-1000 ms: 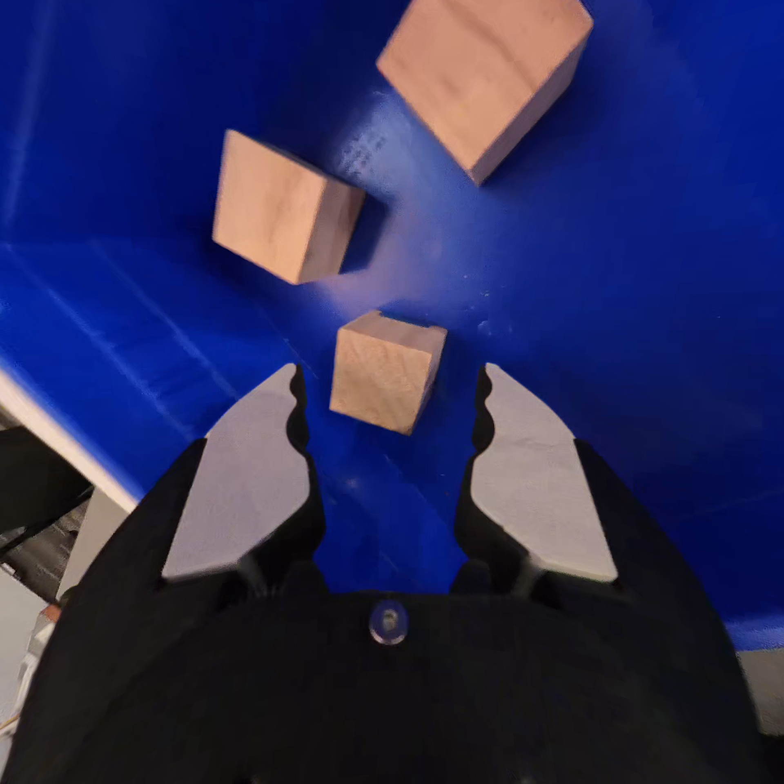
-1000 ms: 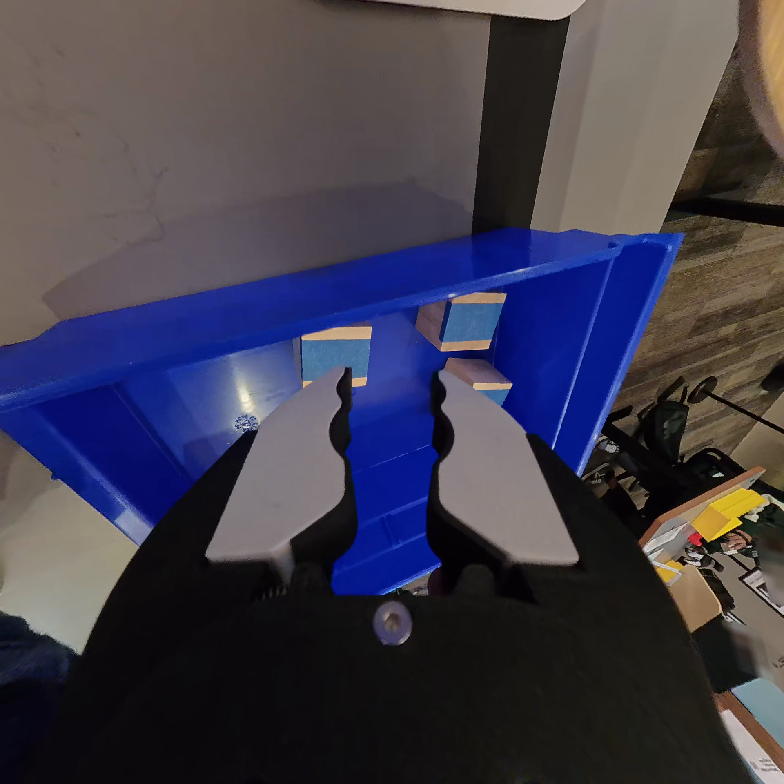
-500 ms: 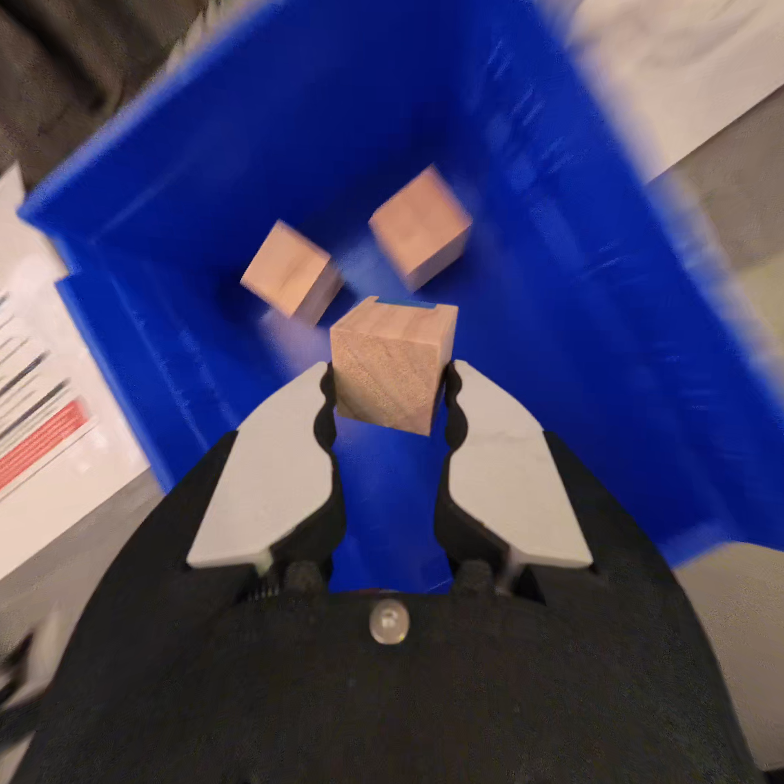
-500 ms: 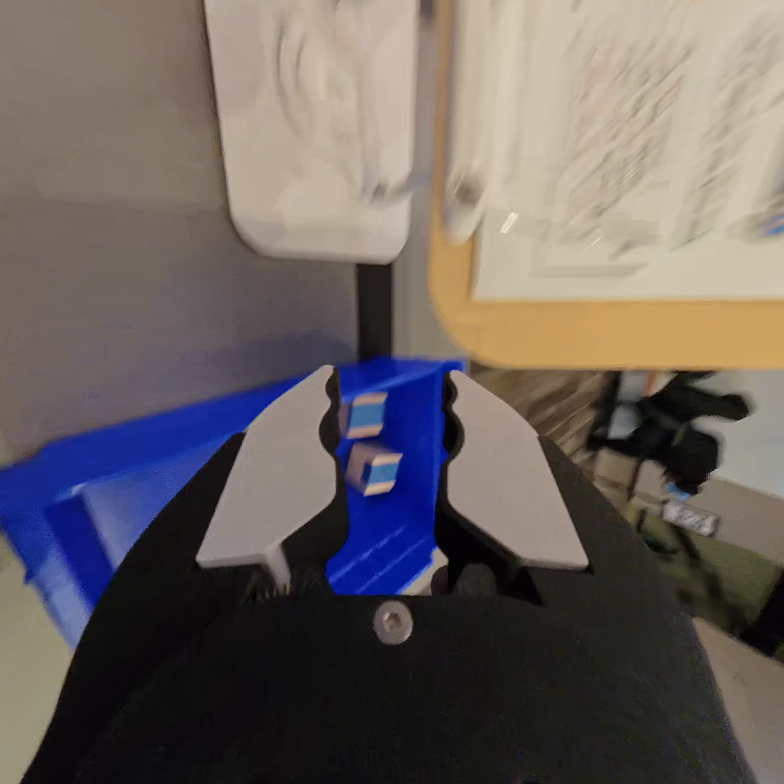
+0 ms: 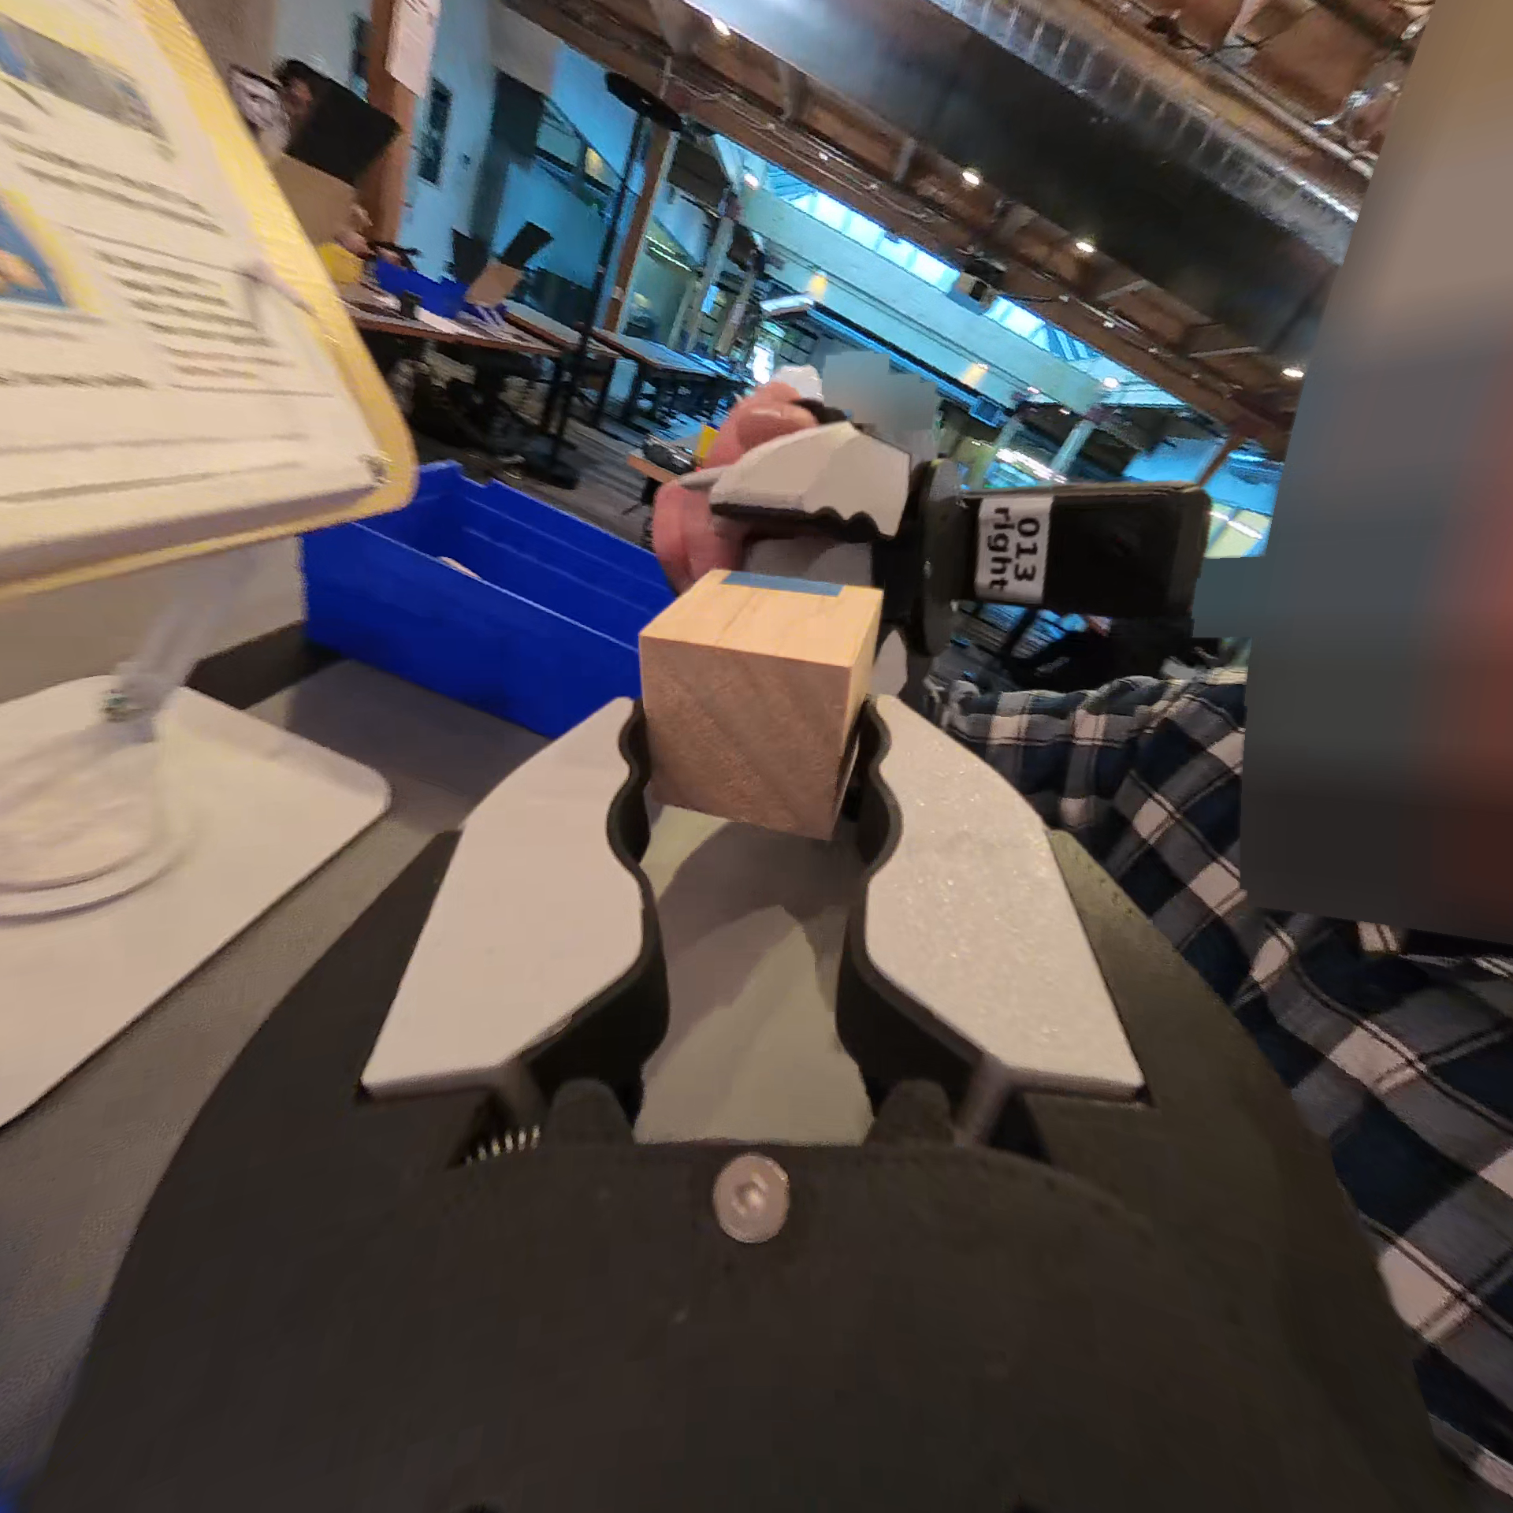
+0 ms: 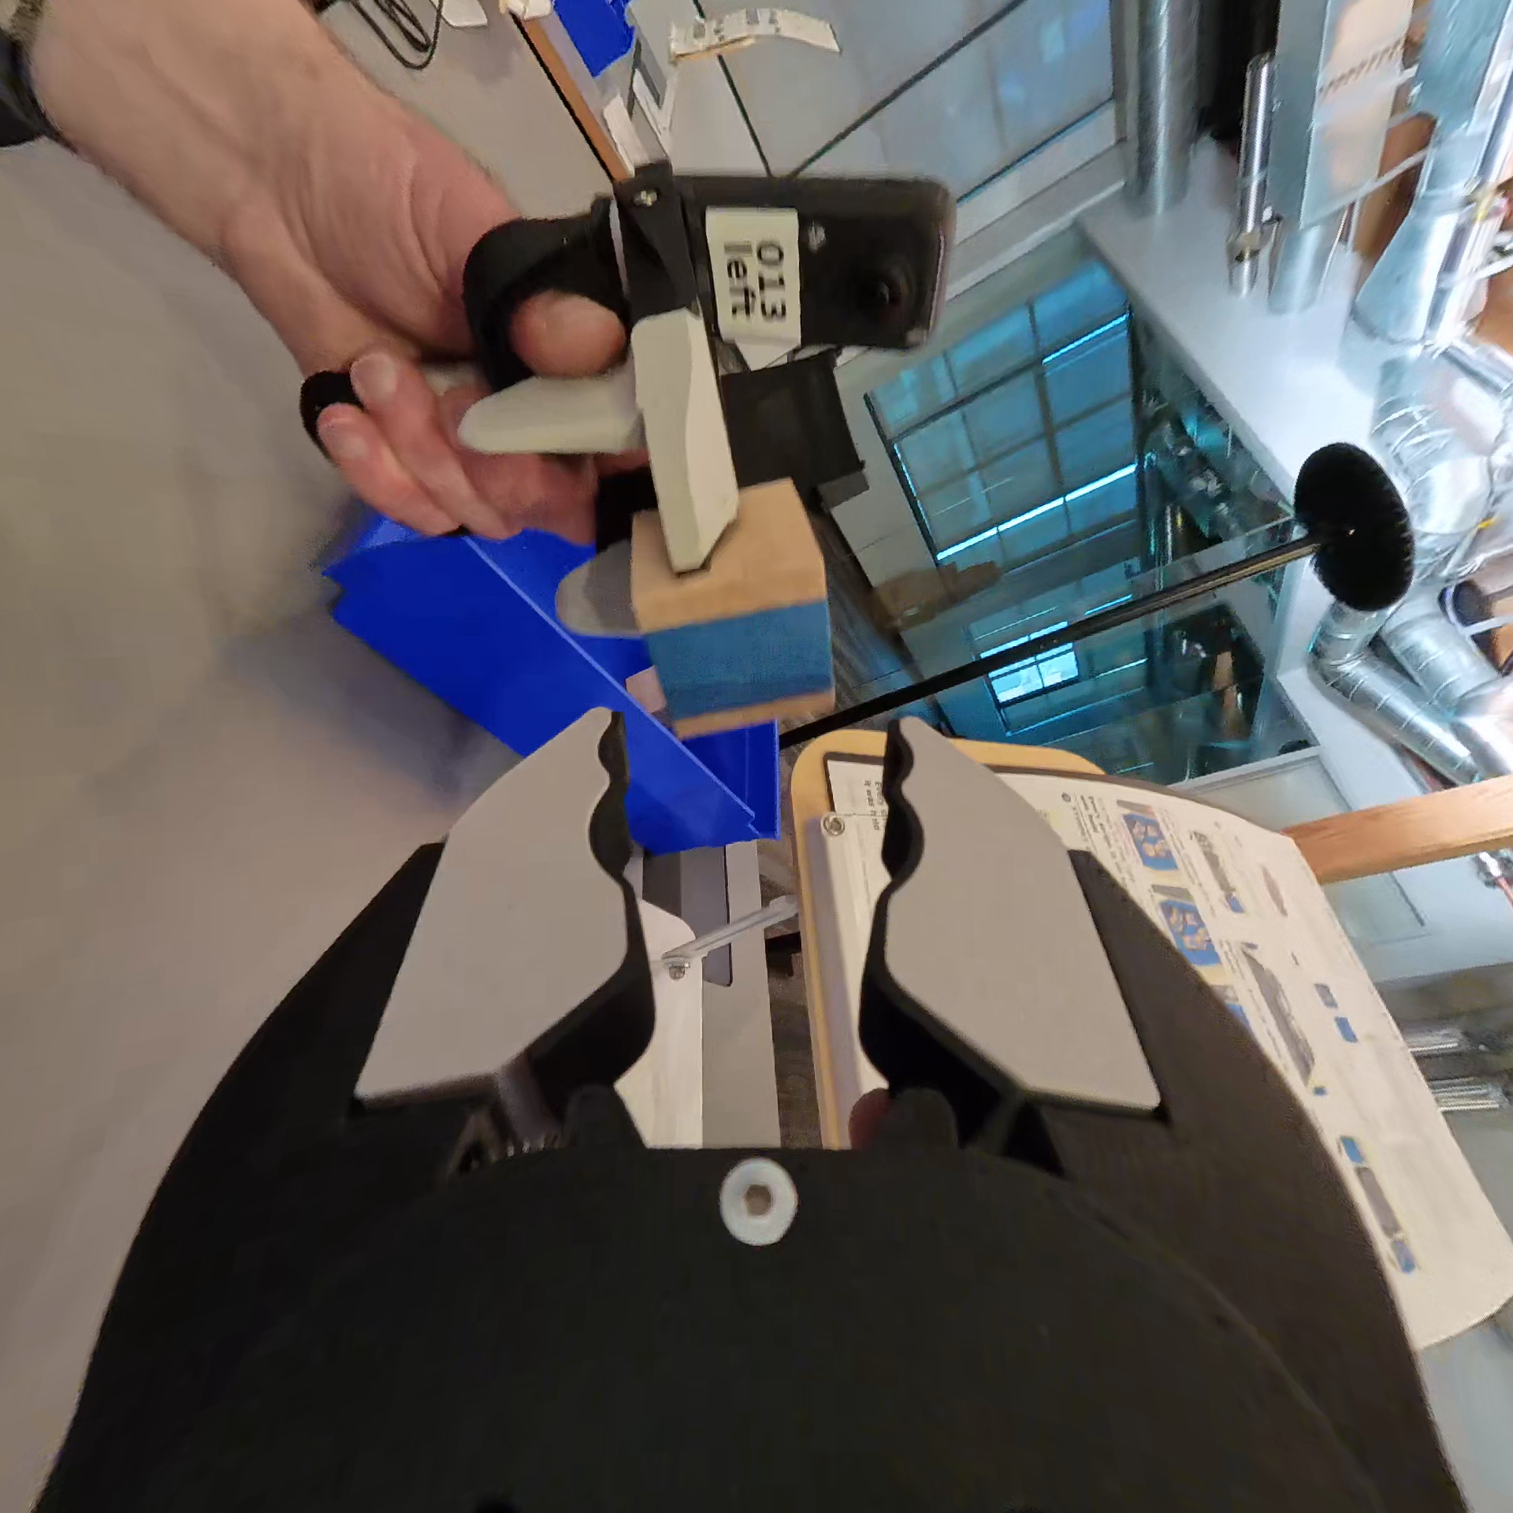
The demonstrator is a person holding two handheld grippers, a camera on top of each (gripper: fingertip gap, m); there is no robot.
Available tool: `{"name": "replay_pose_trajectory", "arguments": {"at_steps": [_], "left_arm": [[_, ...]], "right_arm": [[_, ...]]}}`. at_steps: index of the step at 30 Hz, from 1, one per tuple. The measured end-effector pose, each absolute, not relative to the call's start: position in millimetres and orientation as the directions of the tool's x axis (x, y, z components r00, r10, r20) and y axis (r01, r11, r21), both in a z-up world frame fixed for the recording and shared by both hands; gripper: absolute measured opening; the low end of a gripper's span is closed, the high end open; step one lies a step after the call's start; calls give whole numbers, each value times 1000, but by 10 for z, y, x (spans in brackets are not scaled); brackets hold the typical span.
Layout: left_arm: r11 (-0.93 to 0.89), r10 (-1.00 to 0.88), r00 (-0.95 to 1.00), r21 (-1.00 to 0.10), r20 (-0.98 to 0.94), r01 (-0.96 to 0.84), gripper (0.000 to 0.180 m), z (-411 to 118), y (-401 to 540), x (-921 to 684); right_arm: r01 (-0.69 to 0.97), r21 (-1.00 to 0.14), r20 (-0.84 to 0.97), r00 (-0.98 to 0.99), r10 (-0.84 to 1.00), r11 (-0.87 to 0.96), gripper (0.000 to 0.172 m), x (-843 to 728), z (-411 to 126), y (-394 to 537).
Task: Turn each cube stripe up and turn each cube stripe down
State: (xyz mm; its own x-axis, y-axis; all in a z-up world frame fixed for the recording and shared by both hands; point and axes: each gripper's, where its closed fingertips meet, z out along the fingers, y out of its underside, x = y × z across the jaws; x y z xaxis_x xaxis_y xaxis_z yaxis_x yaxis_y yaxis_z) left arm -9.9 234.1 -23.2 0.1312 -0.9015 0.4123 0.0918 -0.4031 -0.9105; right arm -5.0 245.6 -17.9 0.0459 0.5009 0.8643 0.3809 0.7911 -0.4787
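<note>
Wooden cube (image 5: 753, 704), blue stripe, held aloft

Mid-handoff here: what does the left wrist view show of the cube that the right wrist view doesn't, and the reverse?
Left wrist view only: the cube's plain wood-grain face, a thin sliver of blue stripe, and a plaid sleeve.
Right wrist view only: the full blue stripe facing the open, empty right gripper, and the hand on the left gripper.
Both: left gripper clamping the cube; blue bin behind.

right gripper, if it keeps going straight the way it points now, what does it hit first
Most likely the wooden cube, striped face toward it, clamped in the left gripper. It sits just ahead of the open right gripper, slightly left of centre, so depth is uncertain.
</note>
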Motion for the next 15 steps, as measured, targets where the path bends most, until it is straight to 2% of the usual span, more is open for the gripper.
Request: {"name": "replay_pose_trajectory", "arguments": {"at_steps": [3, 5, 6, 10, 13, 15], "left_arm": [[-427, -899, 72, -902, 431, 68, 48, -277, 2263, 102], [-441, -894, 47, -894, 445, 75, 48, -269, 2260, 168], [-446, -892, 37, -892, 450, 77, 48, -268, 2259, 187], [-494, -868, 3, -865, 496, 89, 46, -274, 2278, 201], [-450, -888, 69, -891, 454, 66, 46, -299, 2323, 117], [-416, -900, 111, -907, 421, 69, 37, -287, 2336, 17]], "right_arm": [[393, -403, 905, 35, 425, 826, 58, -52, -183, 2429], [384, -351, 925, -1, 381, 854, 44, -38, -203, 2376], [388, -327, 933, -11, 359, 861, 44, -26, -208, 2368], [427, -338, 912, -72, 404, 839, 45, 66, -222, 2420], [539, -332, 885, -106, 453, 774, 45, 415, -136, 2702], [665, -314, 838, -142, 528, 678, 45, 856, -138, 2980]]}}
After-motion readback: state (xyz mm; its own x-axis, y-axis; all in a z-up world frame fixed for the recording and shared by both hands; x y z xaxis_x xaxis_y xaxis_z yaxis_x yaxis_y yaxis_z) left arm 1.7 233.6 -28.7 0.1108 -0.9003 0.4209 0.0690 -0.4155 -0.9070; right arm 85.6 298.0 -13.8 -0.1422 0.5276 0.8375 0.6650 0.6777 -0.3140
